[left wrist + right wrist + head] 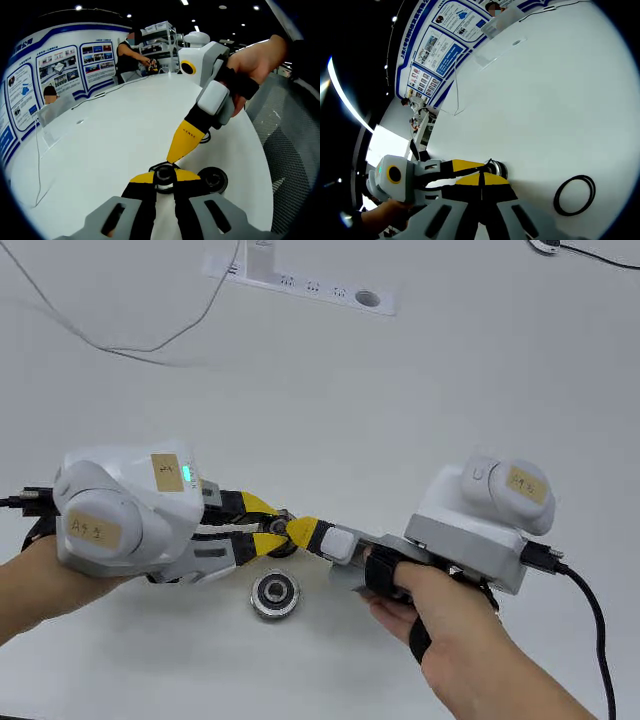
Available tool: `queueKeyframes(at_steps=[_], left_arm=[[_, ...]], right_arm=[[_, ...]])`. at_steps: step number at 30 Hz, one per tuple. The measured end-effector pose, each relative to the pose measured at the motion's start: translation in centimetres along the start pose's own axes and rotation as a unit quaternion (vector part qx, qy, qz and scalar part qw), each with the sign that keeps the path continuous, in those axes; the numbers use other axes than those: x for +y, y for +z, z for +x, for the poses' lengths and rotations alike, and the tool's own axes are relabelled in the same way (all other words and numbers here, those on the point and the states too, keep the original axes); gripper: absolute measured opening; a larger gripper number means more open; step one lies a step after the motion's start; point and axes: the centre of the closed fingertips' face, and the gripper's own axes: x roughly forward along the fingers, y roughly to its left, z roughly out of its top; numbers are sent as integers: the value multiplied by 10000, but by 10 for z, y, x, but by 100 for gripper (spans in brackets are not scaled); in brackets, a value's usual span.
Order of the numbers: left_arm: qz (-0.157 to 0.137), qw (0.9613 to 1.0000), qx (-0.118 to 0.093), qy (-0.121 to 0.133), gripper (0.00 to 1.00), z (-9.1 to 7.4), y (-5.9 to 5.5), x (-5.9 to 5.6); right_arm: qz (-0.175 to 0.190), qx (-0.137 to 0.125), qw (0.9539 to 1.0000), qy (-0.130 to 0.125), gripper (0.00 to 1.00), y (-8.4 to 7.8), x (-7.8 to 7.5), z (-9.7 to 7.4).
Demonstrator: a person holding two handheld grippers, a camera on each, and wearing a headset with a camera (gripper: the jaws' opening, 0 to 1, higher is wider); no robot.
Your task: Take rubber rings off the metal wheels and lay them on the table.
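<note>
The wheel (281, 536) in work is held just above the table (400, 400), near the middle. It is clamped between the narrowly parted jaws of the left gripper (272, 525). Its rubber ring (158, 165) shows as a thin black loop lifted off the rim on the far side. The right gripper (303, 532) comes in from the right, its jaws pressed together, and seems to pinch that loop.

One loose ring (556, 196) already lies flat on the table to the right, so I judge that one ring is finished. The held one is partly off; it has yet to be pulled free and laid down. A second wheel (274, 594) sits on the table just nearer than the grippers. I cannot tell whether it keeps its ring.

The left hand (30, 580) holds its gripper level, pointing right. The right hand (440, 615) reaches in low from the near right, angled up-left, so the two tips meet at the wheel.
</note>
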Motion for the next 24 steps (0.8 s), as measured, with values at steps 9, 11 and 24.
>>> queueKeyframes(at_steps=[9,11,24], left_arm=[[98,9999,13,17,12,0,1,-1],[93,10000,13,29,12,0,1,0],[75,10000,32,0,13,0,1,1]], right_arm=[[-5,0,10000,-63,0,0,-3,2],[31,-3,10000,-52,0,0,-3,3],[99,18,9999,42,0,-1,2,6]])
